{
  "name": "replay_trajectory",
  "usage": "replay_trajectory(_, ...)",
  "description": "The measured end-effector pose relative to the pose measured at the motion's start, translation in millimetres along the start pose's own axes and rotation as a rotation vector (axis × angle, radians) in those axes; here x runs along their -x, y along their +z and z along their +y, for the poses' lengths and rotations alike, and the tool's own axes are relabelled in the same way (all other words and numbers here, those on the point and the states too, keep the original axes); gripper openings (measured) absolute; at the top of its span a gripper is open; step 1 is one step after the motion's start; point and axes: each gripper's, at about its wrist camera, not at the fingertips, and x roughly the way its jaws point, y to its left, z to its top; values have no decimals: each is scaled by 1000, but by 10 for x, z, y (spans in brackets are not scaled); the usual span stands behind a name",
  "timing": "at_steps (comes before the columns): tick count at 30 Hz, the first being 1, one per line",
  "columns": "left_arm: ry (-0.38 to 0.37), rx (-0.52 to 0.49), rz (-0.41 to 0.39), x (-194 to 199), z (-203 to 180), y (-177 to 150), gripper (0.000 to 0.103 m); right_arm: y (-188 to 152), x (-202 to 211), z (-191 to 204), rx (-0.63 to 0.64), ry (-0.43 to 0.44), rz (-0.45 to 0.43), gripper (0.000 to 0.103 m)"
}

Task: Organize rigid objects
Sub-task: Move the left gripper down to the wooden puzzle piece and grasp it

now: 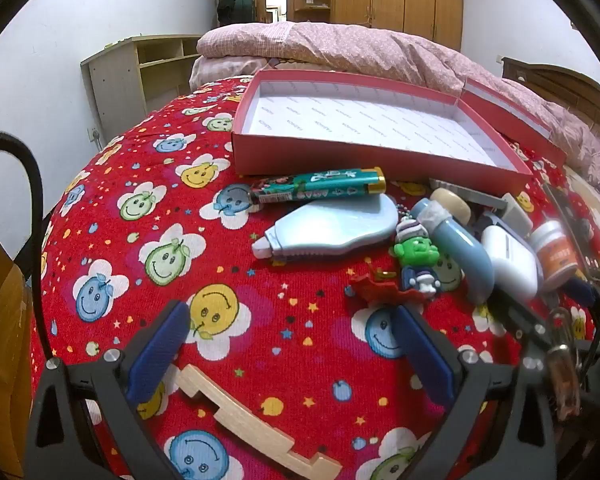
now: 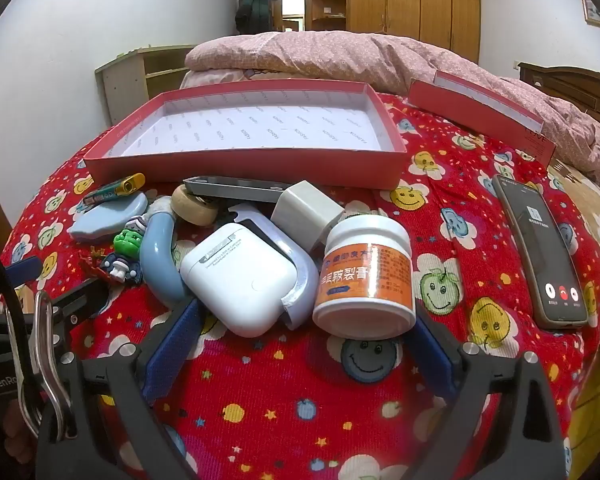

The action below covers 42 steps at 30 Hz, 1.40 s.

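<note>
An empty red box lies on the red smiley blanket. In front of it sits a pile: green lighter, pale blue correction tape, green-faced keychain figure, blue curved piece, white earbud case, white jar with orange label, white cube charger. My left gripper is open above bare blanket, left of the pile. My right gripper is open, its jaws flanking the case and jar.
A wooden notched piece lies under the left gripper. A phone lies on the right. The box lid leans at the back right. A pink quilt is heaped behind the box.
</note>
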Motion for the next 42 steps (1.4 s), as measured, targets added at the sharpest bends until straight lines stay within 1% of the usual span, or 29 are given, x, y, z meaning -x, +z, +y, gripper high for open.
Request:
replay_trajectory(4, 0, 0, 3, 0, 0, 0, 103, 16, -13, -3, -4, 2, 7, 98)
replay_trajectory(7, -1, -11, 18, 2, -8, 12, 103, 38, -22, -1, 1, 4, 28, 98)
replay_trajectory(9, -9, -21, 36, -35, -29, 37, 103, 43, -15, 1, 13, 11, 45, 98)
replay_trajectory(12, -31, -16, 52, -44, 14, 101, 102, -45, 87, 13, 23, 31, 59, 98)
replay_trajectory(13, -41, -8, 57, -32, 43, 125, 102, 9, 54, -6, 21, 36, 64, 98)
replay_trajectory(16, -46, 3, 56, 52, 102, 123, 102, 1, 50, -65, 11, 59, 78, 97)
replay_trajectory(21, -51, -21, 40, 230, 137, 104, 102, -26, 137, -131, -2, 81, 93, 96)
replay_trajectory(28, -63, -33, 65, 382, 235, 24, 102, -57, 388, -171, 3, 94, 66, 95)
replay_trajectory(31, -74, -28, 84, 451, 286, -30, 102, -35, 456, -164, 11, 105, 74, 95)
replay_trajectory(37, -66, -73, 99, 529, 295, -179, 96, -60, 502, -174, -1, 146, 138, 92)
replay_trajectory(39, -73, -70, 111, 539, 311, -222, 91, -89, 530, -162, 2, 154, 148, 92)
replay_trajectory(42, -94, -59, 119, 565, 355, -260, 90, -124, 578, -149, 13, 159, 157, 92)
